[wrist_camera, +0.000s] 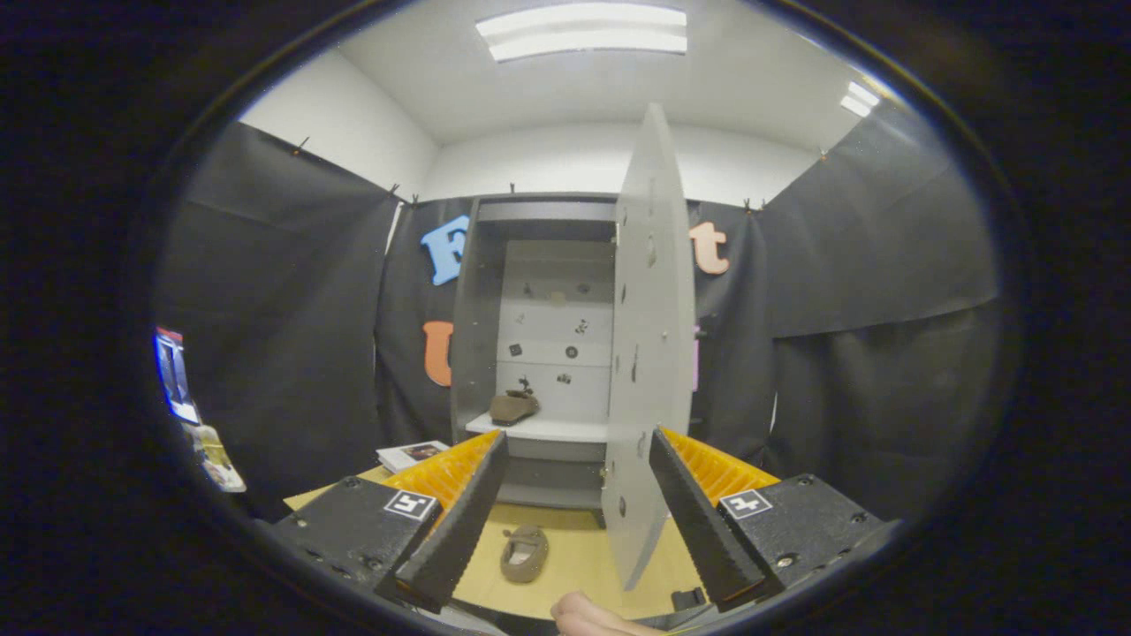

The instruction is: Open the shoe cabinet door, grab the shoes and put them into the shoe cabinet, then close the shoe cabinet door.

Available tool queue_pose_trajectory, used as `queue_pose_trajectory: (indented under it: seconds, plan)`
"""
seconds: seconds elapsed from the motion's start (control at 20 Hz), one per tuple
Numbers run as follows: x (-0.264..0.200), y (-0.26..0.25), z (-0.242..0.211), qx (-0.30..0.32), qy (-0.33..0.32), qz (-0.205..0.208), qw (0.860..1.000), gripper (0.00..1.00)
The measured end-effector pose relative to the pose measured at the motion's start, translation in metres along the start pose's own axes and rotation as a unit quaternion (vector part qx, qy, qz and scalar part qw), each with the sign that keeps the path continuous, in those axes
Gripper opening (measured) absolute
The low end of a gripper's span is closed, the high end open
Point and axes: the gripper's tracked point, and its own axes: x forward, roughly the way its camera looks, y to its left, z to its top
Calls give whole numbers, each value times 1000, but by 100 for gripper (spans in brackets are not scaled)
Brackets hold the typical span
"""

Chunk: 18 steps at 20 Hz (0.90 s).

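The grey shoe cabinet [482, 300] stands beyond the fingers at the far side of a wooden table [574, 565]. Its door [649, 353] is swung open toward me and shows nearly edge-on, its lower part reaching down between the fingers, closer to the right one. One brown shoe [513, 406] sits on the cabinet's white shelf [548, 428]. A second brown shoe [525, 554] lies on the table between the fingers, in front of the cabinet. My gripper [579, 517] is open, with nothing pressed between its black fingers [459, 521].
A booklet [411, 455] lies on the table left of the cabinet, just beyond the left finger. A hand [592, 617] shows just below the fingers. A screen and small items [177, 375] sit far left against the black cloth wall.
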Motion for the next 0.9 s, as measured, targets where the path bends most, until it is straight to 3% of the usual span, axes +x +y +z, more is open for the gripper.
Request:
queue_pose_trajectory:
  seconds: [0.3,0.55,0.9]
  plan:
    - [54,32,-90,25,53,18,998,100]
    - [103,39,-160,34,60,-6,998,100]
    - [165,52,-270,47,133,-6,990,100]
